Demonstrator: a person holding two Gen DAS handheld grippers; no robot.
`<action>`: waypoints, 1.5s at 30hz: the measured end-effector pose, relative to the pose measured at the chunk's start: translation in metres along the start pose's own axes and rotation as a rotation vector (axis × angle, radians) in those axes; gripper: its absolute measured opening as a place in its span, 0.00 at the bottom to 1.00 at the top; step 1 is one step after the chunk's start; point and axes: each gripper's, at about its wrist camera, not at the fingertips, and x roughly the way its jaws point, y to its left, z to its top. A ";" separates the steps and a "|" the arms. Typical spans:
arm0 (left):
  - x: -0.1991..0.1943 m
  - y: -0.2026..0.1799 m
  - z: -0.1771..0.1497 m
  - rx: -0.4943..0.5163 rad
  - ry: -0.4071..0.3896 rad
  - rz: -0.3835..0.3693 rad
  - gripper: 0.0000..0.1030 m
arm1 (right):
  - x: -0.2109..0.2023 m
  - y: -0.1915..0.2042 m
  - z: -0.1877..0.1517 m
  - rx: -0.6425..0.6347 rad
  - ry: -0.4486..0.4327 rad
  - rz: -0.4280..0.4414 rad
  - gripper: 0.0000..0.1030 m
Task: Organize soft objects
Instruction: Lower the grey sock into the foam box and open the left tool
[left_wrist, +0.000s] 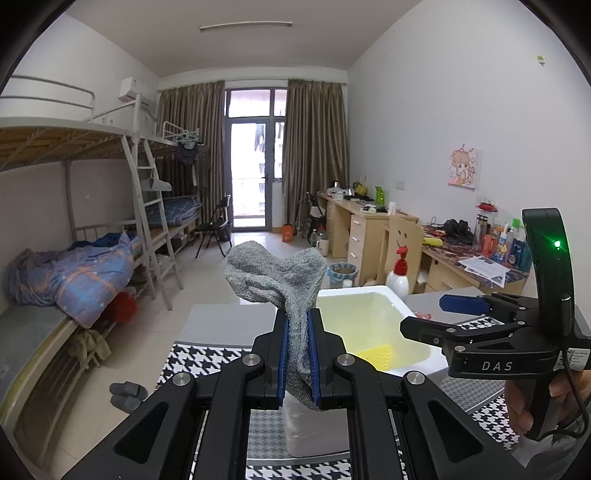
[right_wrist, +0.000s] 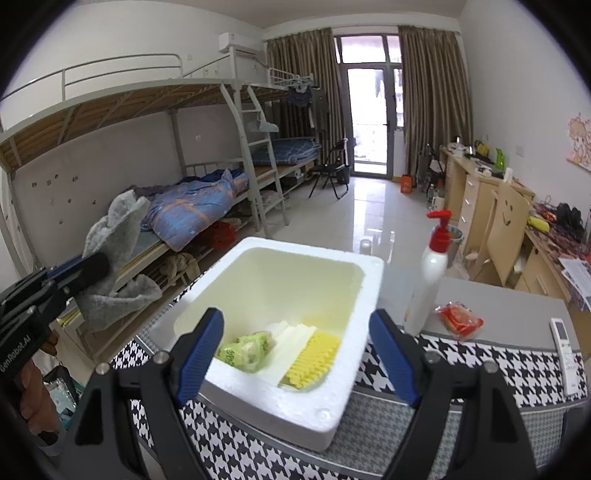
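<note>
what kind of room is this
Most likely a shared dormitory room: metal bunk beds with ladders along one wall, a row of cluttered wooden desks along the other, and a curtained glass balcony door at the far end.

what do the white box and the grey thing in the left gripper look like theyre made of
White box: looks like expanded foam, matte, with thick walls, rounded corners and a grainy rim. Grey cloth, clamped in the left gripper: seems a knitted or terry fabric, perhaps a sock or glove; it shows a looped, fuzzy surface and droops in soft folds.

Rough grey knitted cloth (left_wrist: 275, 280); matt white foam box (right_wrist: 284, 417).
</note>
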 end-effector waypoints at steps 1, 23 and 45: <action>0.000 -0.002 0.000 0.003 0.000 -0.004 0.10 | -0.001 -0.001 -0.001 0.002 -0.002 -0.006 0.84; 0.029 -0.038 0.007 0.014 0.056 -0.121 0.10 | -0.035 -0.036 -0.018 0.044 -0.039 -0.116 0.85; 0.072 -0.062 0.009 0.025 0.132 -0.145 0.10 | -0.056 -0.073 -0.031 0.085 -0.052 -0.191 0.85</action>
